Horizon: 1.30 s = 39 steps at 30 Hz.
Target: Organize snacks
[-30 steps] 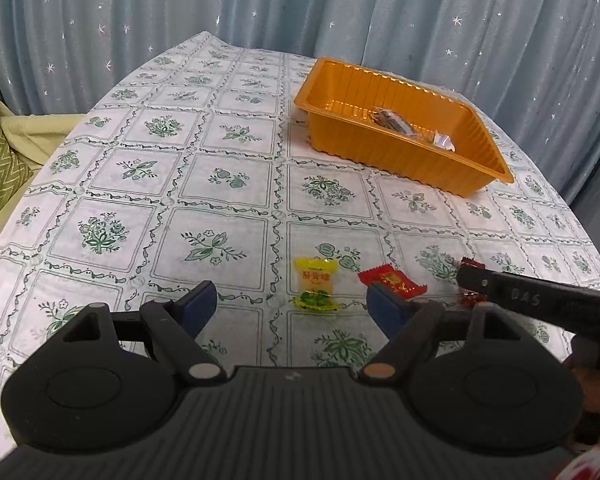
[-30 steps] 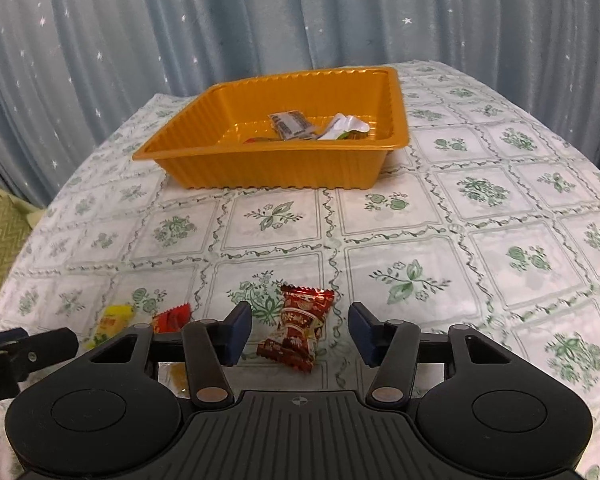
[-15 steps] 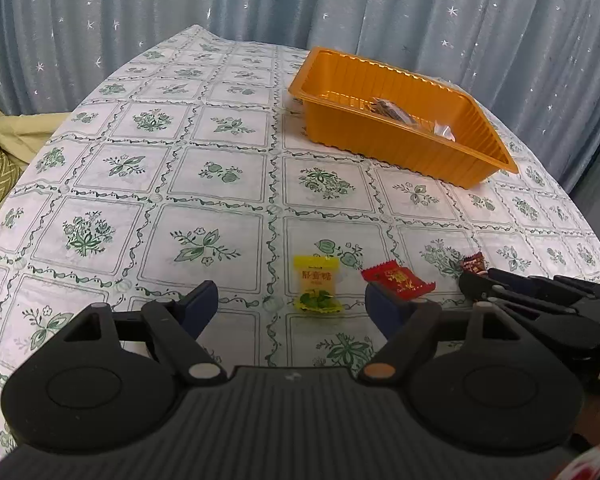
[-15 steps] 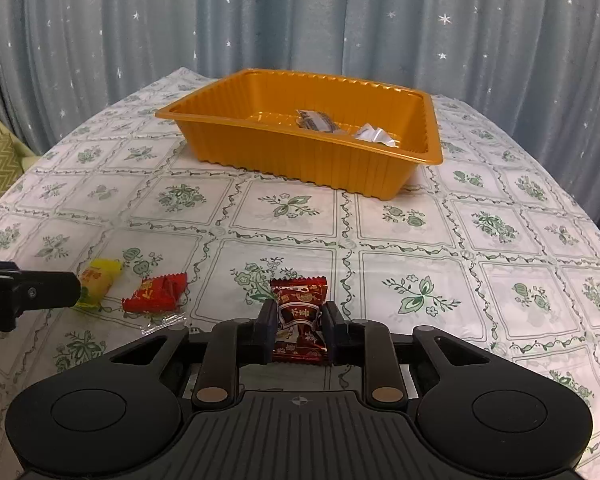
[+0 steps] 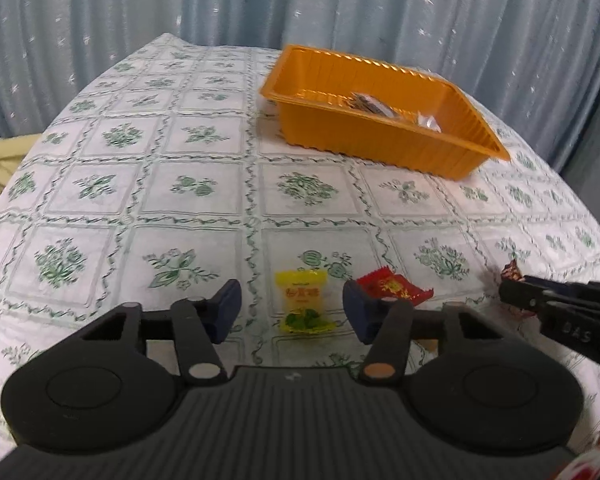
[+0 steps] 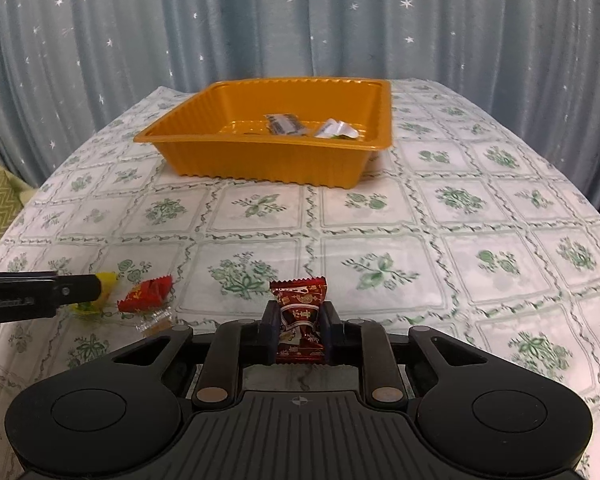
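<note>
My right gripper [image 6: 299, 330] pinching dark-red candy [image 6: 300, 316] between jaws — thin wrapper could slip before tray [image 6: 260, 160] ahead. Left gripper [image 5: 291, 310] spread — yellow candy [image 5: 302, 300] between jaws.

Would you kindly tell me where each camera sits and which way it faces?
Left wrist: on the open left claw, above the yellow candy, facing the orange tray; right claw enters at right.
Right wrist: on the right claw, shut on the dark red candy, facing the tray; left claw enters at left.
Shared: tray, yellow candy, bright red candy.
</note>
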Tool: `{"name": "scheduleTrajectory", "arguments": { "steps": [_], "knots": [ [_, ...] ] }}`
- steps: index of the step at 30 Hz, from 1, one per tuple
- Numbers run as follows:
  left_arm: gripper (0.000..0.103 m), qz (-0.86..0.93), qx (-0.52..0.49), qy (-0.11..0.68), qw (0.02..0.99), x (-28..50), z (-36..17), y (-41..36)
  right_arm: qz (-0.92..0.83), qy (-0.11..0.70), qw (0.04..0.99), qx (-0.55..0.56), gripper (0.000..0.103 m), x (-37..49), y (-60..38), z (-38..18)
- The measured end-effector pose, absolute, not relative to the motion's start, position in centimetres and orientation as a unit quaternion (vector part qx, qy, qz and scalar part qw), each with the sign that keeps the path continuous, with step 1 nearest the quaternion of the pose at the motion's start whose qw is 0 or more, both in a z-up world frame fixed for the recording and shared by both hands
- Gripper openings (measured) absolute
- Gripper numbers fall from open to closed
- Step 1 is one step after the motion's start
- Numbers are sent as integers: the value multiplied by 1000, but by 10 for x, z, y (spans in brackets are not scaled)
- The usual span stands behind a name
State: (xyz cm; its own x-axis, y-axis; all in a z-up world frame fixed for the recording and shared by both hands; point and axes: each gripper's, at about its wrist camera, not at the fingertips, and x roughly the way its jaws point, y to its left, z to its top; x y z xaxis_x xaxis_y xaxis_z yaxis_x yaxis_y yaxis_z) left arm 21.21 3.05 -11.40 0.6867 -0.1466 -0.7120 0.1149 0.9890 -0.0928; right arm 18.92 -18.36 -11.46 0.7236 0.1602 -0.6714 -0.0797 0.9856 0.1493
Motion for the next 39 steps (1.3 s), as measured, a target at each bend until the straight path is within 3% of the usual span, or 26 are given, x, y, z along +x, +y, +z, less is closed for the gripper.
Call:
{"name": "scheduleTrajectory", "arguments": {
  "steps": [7,13,39],
  "knots": [
    [28,-69,20,396,916,215,-123,15,60,366,926,66,21,186,-190,-113],
    [19,-69,39,392,916,214,-123,12,61,366,926,72,21,185,-192,-112],
    [18,-88,3,359,929,161,-53,-8,75,319,941,85,21,144,-196,-52]
  ]
}}
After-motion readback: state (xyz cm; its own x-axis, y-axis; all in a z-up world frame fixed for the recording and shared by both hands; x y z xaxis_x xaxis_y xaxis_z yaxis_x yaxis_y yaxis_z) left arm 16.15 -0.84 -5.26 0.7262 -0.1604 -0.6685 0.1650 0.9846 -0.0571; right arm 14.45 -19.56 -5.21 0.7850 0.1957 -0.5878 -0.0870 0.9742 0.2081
